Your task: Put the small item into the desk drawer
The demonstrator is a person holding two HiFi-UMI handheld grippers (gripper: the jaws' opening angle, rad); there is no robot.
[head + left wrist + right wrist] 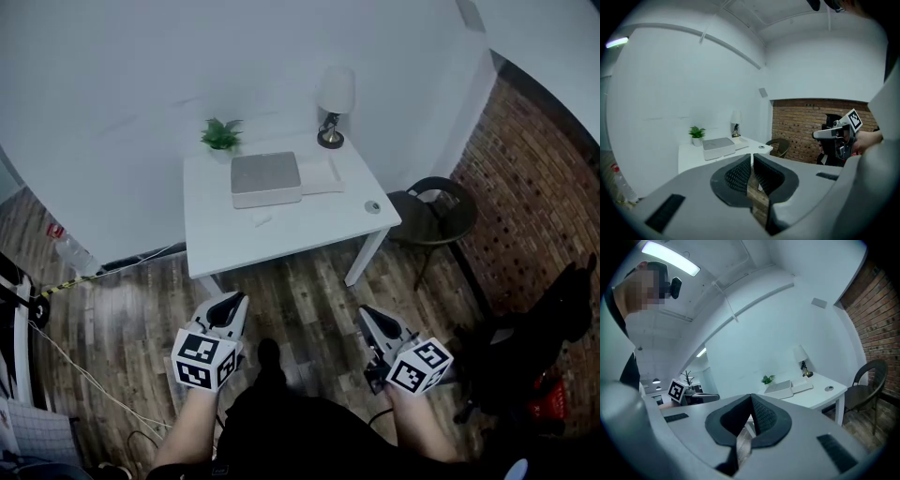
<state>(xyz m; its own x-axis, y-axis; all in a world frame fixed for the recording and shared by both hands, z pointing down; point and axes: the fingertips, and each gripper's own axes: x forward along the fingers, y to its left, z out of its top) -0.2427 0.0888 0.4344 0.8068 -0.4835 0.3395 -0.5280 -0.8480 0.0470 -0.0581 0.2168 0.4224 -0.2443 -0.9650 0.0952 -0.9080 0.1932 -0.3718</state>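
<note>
- White desk (pixel 281 239) stood well ahead of you across the wooden floor (pixel 309 291). You held both grippers low in front of your body, well apart from the desk.
- Left gripper (pixel 231 302): its jaws were drawn almost together, with only a slit between the ribbed pads and nothing in it. Right gripper (pixel 367 315): its jaws met at the tips, and it was likewise empty.
- The task's thing lay on the desktop, not yet picked up. It was either the small white piece (pixel 261 220) just in front of the grey flat box (pixel 266 178) or the round grey object (pixel 373 207) near the right edge. Which was meant could not be told.
- Risk one: you could have taken the wrong one of the two.
- Risk two: pinched jaws would likely have pushed so slight a piece along the top, perhaps off the edge, rather than straddling it.
- Risk three: no drawer front could be made out in any view. Groping for it might have jogged the desk and its lamp (pixel 334 101).
- Risk four: the chair (pixel 433 211) stood just beside the right leg and could have snagged your right gripper.
</note>
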